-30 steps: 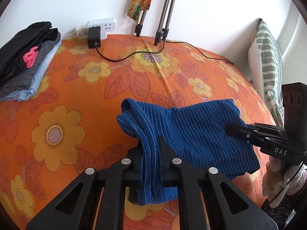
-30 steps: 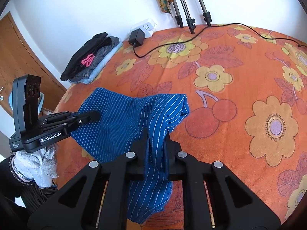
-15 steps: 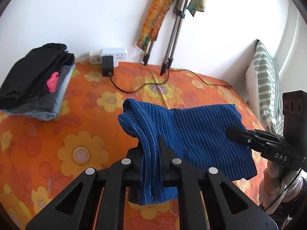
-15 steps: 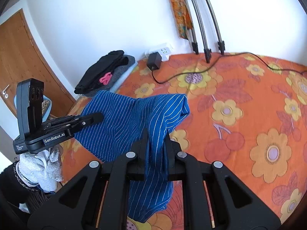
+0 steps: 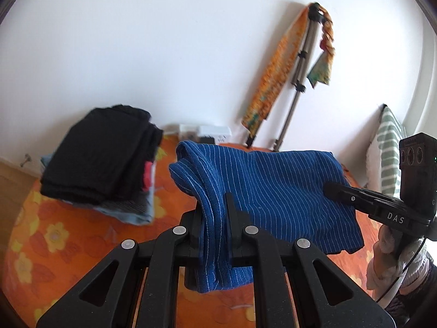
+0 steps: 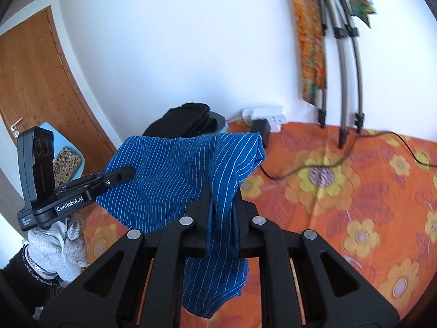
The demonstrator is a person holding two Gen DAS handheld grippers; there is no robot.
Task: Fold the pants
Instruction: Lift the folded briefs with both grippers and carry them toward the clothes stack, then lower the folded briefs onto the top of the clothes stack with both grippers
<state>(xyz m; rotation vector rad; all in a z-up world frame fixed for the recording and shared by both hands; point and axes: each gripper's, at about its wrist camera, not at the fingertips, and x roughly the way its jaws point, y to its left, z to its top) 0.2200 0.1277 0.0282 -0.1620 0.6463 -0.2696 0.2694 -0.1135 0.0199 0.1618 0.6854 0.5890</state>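
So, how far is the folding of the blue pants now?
Done: the blue striped pants look doubled over. In hand: the left tool and the right tool each clamp one end, holding them above the orange floral sheet. Left: carrying them to the folded clothes stack.

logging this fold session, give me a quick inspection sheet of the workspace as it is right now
Surface: orange floral bedspread, mostly bare on its right side.
Job's things: blue striped pants, lifted and stretched between both tools.
Clutter: stack of folded clothes at the back left; striped pillow at the right edge.
Grippers: left tool shut on the pants; right tool shut on the pants.
Cables: black cable trailing from a black adapter at the white power strip.
Surroundings: white wall, tripod draped with patterned cloth, wooden door.
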